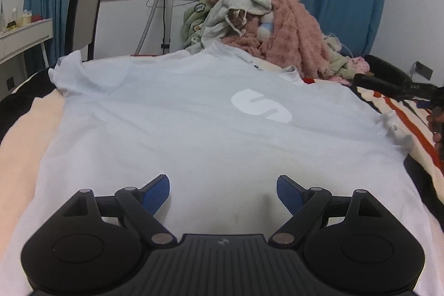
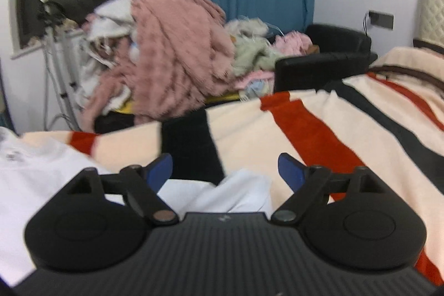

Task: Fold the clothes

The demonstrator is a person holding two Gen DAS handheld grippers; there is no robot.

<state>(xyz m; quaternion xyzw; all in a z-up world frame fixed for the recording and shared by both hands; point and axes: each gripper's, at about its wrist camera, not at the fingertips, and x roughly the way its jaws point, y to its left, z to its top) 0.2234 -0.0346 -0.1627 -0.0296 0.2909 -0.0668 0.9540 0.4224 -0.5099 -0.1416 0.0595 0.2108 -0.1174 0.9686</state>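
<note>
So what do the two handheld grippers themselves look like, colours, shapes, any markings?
Both match. The left gripper and right gripper each have a matte black plastic body with a ribbed centre panel bearing a small round logo, two rounded side lobes, black linkage bars with silver pivot pins, and blue textured finger pads. No cables or sleeves are visible.

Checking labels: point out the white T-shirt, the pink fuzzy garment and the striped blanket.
white T-shirt (image 1: 194, 129): left wrist view, chest panel.
pink fuzzy garment (image 2: 177, 51): right wrist view, middle of its draped front.
striped blanket (image 2: 319, 135): right wrist view, red stripe.
</note>
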